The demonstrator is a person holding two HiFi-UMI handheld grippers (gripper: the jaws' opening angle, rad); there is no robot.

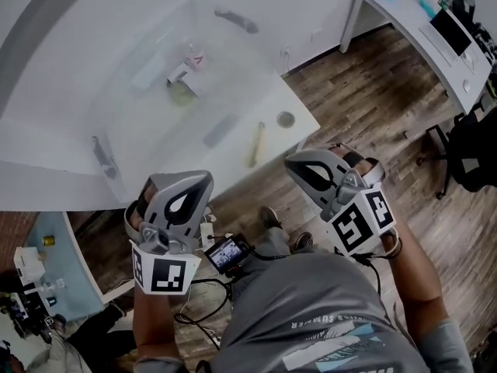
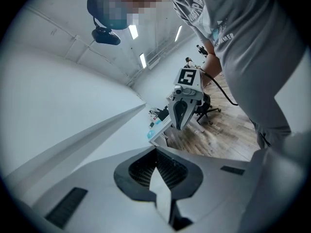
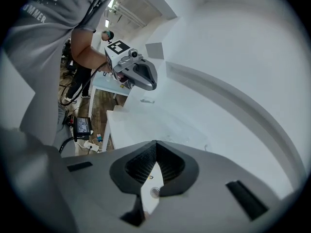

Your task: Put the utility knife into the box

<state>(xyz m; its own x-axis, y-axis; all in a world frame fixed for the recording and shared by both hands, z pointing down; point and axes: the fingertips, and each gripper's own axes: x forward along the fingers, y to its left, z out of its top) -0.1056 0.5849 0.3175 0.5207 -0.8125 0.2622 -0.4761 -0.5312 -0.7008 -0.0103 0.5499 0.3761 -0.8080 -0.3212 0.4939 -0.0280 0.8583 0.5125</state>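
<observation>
A grey elongated object, likely the utility knife [image 1: 221,129], lies on the white table [image 1: 299,119] near its front edge. Behind it stands a large clear box [image 1: 147,49], blurred, with a small white item [image 1: 185,73] and a round greenish one [image 1: 182,93] inside. My left gripper [image 1: 194,179] [image 2: 156,150] is shut and empty, held short of the table's front edge. My right gripper [image 1: 297,162] [image 3: 155,142] is also shut and empty, off the table's right corner. Each gripper shows in the other's view: the right one [image 2: 182,106] and the left one [image 3: 138,72].
A pale wooden-handled tool [image 1: 256,144] and a small round thing [image 1: 286,119] lie right of the knife. A white desk [image 1: 404,22] with a screen stands at the upper right and a dark chair [image 1: 474,146] on the wooden floor. A small screen device [image 1: 227,253] hangs at the person's waist.
</observation>
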